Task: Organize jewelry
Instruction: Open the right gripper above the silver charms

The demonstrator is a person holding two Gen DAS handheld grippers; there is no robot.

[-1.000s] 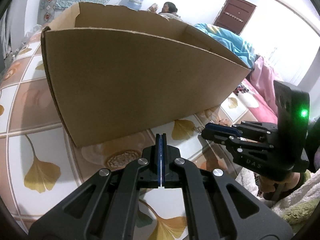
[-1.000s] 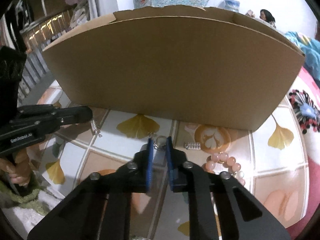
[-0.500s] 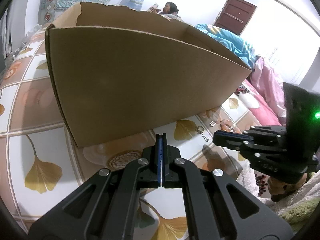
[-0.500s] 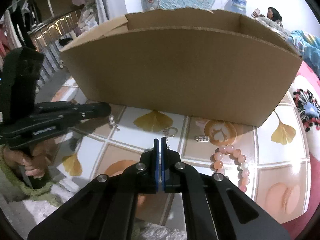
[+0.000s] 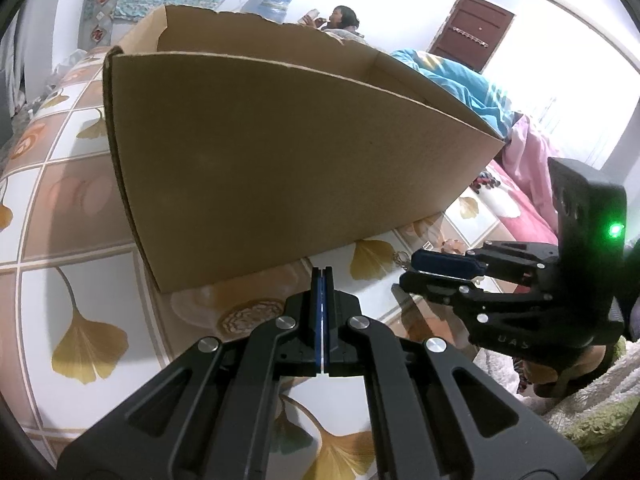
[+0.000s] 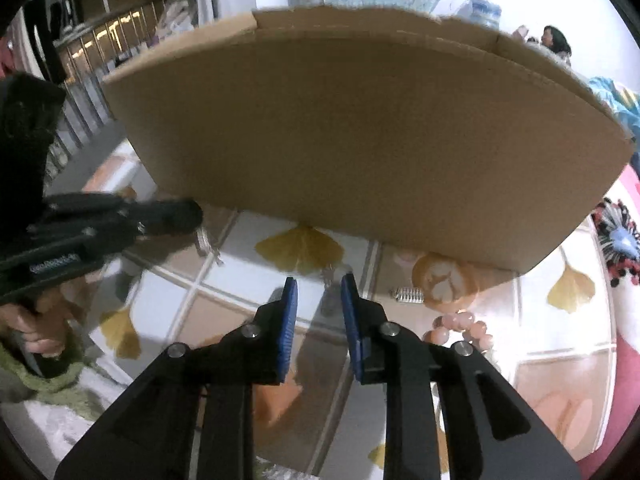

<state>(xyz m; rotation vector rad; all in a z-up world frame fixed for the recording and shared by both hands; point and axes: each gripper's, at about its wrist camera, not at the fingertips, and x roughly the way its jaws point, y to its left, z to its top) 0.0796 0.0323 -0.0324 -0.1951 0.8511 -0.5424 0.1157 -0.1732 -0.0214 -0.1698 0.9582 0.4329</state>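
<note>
Hovering over the patterned counter (image 6: 224, 280), the right tool (image 6: 318, 292) is opening its jaws around a small ring charm (image 6: 330, 274) lying before the cardboard box (image 6: 360, 128), for pickup; the left tool (image 5: 322, 280), closed and empty, is waiting beside.

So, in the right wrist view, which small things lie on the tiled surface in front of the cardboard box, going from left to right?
Black left gripper → small silver spring-like piece → small silver ring charm → silver ridged clip → pink bead bracelet → dark spiky flower-like ornament.
</note>
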